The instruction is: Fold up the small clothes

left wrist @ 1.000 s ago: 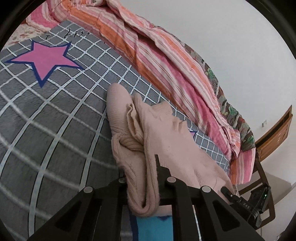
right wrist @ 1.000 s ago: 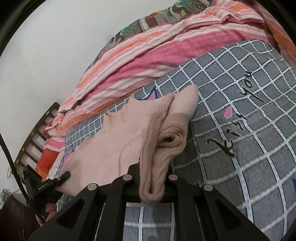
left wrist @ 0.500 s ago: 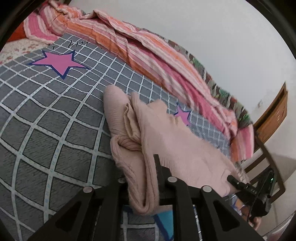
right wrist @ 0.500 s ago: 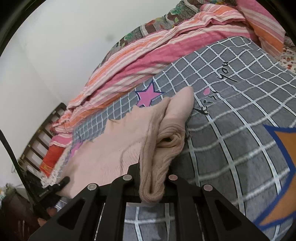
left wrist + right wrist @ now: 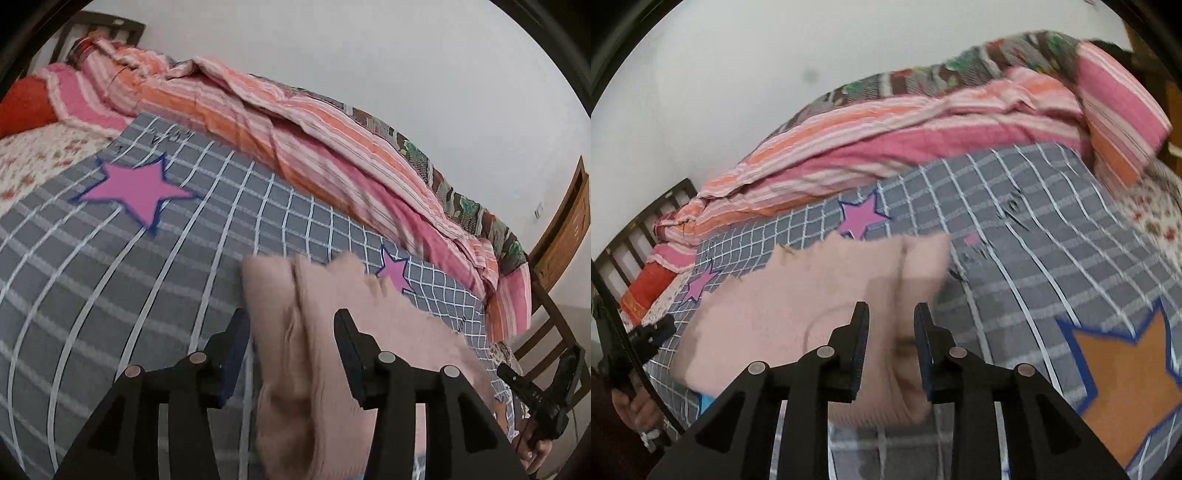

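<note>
A pale pink knitted garment (image 5: pixel 303 332) lies on the grey checked bedspread (image 5: pixel 110 277), blurred by motion. My left gripper (image 5: pixel 291 325) is open, its jaws wide apart with the garment's folded edge lying loose between them. In the right wrist view the same garment (image 5: pixel 798 302) spreads to the left. My right gripper (image 5: pixel 891 314) is open, its jaws standing either side of the garment's rolled edge without pinching it.
A striped pink and orange quilt (image 5: pixel 295 129) is bunched along the wall side of the bed. A wooden chair (image 5: pixel 561 236) stands past the bed's end. The bedspread (image 5: pixel 1052 258) carries pink and orange stars. A slatted headboard (image 5: pixel 639 229) is at the left.
Both grippers have opened and let go of the pink garment, which dropped onto the bedspread. Both cameras have tilted and pulled back a little.
</note>
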